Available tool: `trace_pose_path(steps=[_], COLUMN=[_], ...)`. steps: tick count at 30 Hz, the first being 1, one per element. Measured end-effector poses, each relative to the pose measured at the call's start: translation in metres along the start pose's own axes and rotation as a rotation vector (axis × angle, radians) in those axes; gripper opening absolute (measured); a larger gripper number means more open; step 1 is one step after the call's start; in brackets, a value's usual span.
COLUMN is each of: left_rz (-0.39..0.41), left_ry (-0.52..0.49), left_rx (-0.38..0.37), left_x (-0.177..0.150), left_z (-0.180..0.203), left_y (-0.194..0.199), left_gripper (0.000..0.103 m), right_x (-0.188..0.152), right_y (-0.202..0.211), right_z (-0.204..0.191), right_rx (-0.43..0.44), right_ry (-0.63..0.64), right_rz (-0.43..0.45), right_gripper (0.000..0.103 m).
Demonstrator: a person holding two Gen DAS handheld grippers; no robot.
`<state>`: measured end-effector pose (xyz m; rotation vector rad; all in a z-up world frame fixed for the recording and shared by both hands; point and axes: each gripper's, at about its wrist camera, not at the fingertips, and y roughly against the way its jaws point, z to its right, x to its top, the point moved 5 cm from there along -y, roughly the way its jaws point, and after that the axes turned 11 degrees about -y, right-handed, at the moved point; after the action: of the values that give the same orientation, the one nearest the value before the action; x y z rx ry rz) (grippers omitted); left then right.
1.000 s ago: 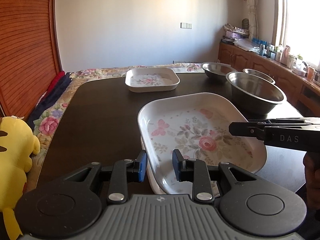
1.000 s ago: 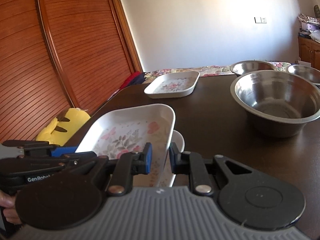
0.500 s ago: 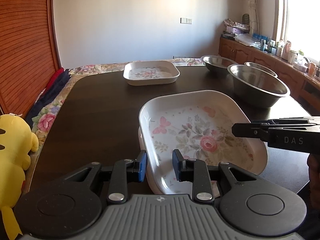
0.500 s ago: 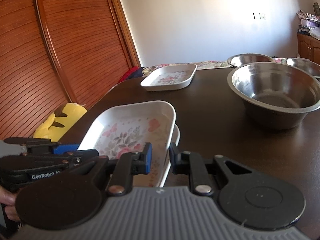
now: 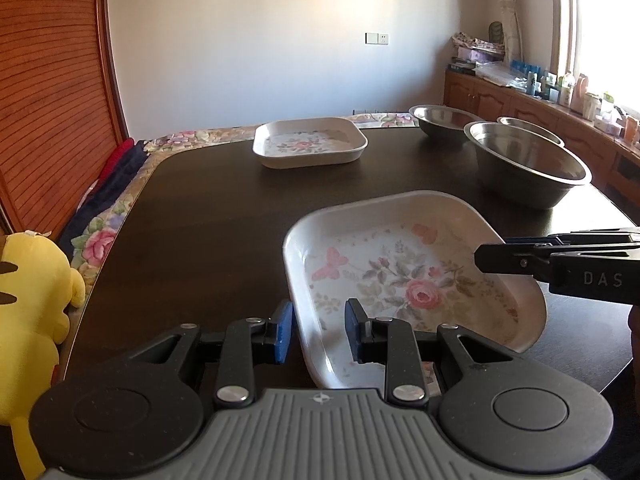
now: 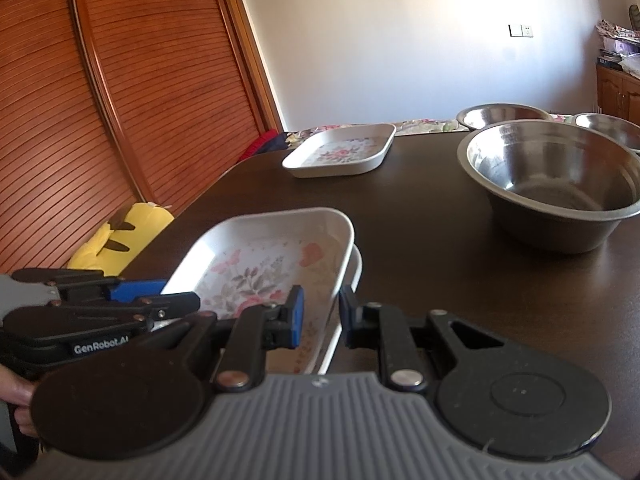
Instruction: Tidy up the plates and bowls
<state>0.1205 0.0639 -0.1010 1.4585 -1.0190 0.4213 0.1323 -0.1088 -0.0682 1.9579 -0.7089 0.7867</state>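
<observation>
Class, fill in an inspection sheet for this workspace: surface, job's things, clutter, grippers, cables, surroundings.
Surface: dark table, glossy.
Job's things: near floral tray tilted, a second white rim under it; far floral tray flat; large steel bowl, two smaller behind.
Clutter: yellow plush toy beside the table.
Grippers: left gripper and right gripper each clamp the near tray's rim.
Cables: nothing seen.
Surroundings: slatted wooden doors, cluttered sideboard.
</observation>
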Motion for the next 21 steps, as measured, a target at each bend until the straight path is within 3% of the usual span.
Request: trace_pose_path(steps=[21], left_rz=[0.03], left_ry=[0.016], left_rx=[-0.012], left_x=[0.0041], left_z=[-0.003], left_y=[0.009], left_gripper=[0.03], right_x=[0.005], right_y=[0.0036], right_z=[-0.0003], right_rx=[-0.001], right_ry=[0.012], right_rz=[0.028], right_gripper=[0.023])
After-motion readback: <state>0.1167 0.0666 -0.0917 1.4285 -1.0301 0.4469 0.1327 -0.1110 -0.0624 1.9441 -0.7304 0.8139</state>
